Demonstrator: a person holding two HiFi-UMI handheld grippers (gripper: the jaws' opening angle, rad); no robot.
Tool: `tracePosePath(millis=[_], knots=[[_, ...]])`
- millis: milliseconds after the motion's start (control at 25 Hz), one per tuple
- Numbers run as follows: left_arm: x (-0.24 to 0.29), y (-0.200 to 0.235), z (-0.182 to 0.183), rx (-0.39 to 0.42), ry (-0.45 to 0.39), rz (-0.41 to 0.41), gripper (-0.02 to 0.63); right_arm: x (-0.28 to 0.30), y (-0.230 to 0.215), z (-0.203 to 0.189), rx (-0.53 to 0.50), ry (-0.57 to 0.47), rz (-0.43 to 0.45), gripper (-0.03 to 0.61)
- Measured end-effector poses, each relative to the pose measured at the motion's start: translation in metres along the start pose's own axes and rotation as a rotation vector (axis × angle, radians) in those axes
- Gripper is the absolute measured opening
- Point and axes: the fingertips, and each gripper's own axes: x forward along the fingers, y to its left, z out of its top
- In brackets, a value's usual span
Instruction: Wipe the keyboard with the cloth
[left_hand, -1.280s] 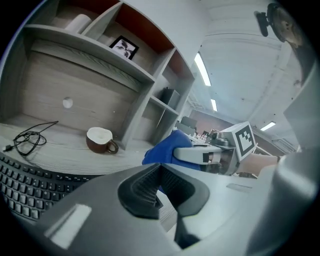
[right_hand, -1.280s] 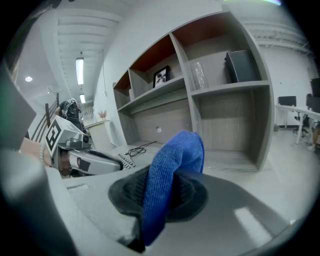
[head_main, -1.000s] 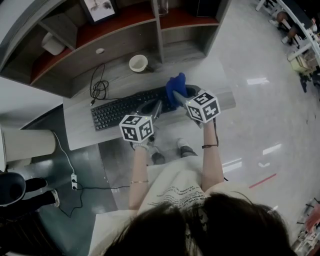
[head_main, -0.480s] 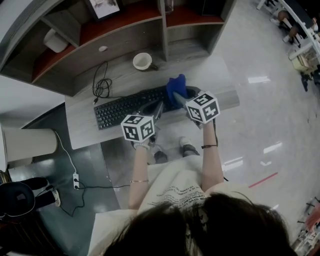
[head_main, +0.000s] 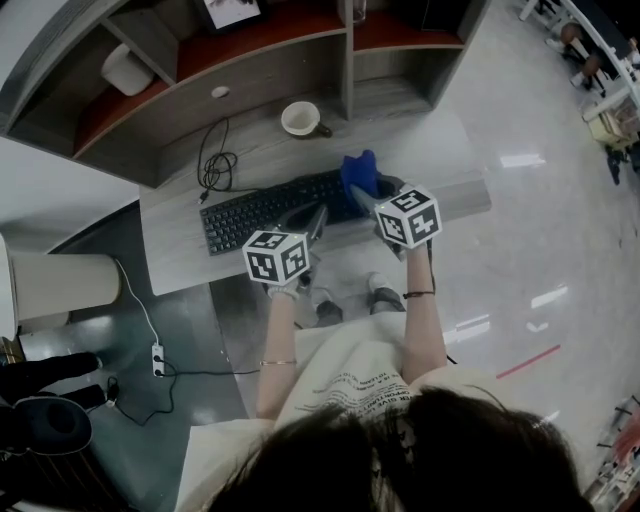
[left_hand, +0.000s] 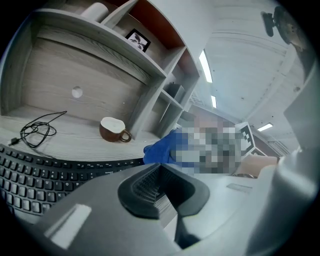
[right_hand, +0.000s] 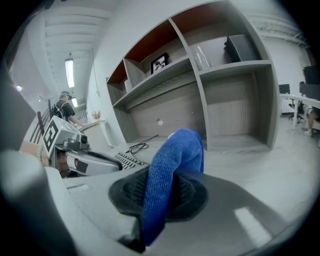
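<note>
Keyboard (head_main: 270, 210): black, on the tabletop (head_main: 420, 140), close to its near edge and parallel to it. Long axis runs left–right across the person.

Cloth (head_main: 360, 172): blue, bunched. It sits over the keyboard's right end. Cannot tell from any view whether it touches the keys or hangs just above them.

Right gripper (head_main: 362, 192): jaws closed on the cloth. The right gripper view shows a fold pinched between the pads, the rest standing up past the tips.

Left gripper (head_main: 316, 216): jaws closed together, nothing between them. Tips are at the keyboard's near edge, just left of the cloth. In the left gripper view the key rows stretch off to the left.

Key relation: nearly the whole keyboard lies to the left of the cloth, along the long axis. My judgement is that the wipe wants a leftward sweep by the right gripper, which is the nearer one and the only one loaded. The left gripper sits close to that path and may need to clear, or may serve to steady the near edge.

Beyond: cup (head_main: 300, 119) and coiled cable (head_main: 215, 165) behind the keyboard, apart from it.
</note>
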Motion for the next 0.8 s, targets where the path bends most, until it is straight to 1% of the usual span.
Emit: tracePosePath(millis=[360, 800], knots=[[-0.016, 0.012, -0.002, 0.009, 0.007, -0.012, 0.002, 0.004, 0.008, -0.002, 0.042, -0.021, -0.043, 0.058], [-0.032, 0.023, -0.005, 0.026, 0.009, -0.028, 0.002, 0.014, 0.022, -0.004, 0.060, -0.038, -0.066, 0.058]])
